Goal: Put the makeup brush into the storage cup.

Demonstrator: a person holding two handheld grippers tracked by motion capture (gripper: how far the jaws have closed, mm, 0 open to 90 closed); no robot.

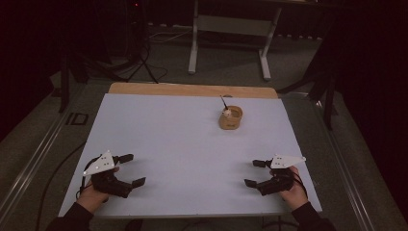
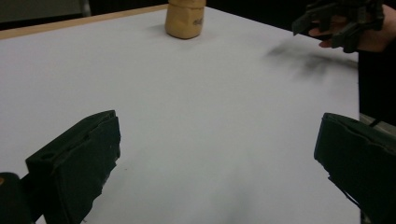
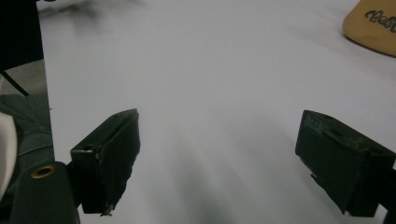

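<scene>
Though it sits at the far right of the white table (image 1: 183, 159), well apart from both tools, the small tan cup (image 1: 231, 118) with a thin stick (image 1: 223, 102) poking from it looks light, stiff and easily tipped; gripping its side wall seems safest. Nearer, the left gripper (image 1: 129, 169) and right gripper (image 1: 254, 173) rest released, jaws spread wide, holding nothing.

Left gripper (image 1: 129, 169) and right gripper (image 1: 256, 173) both gape wide, held low, well apart.
</scene>
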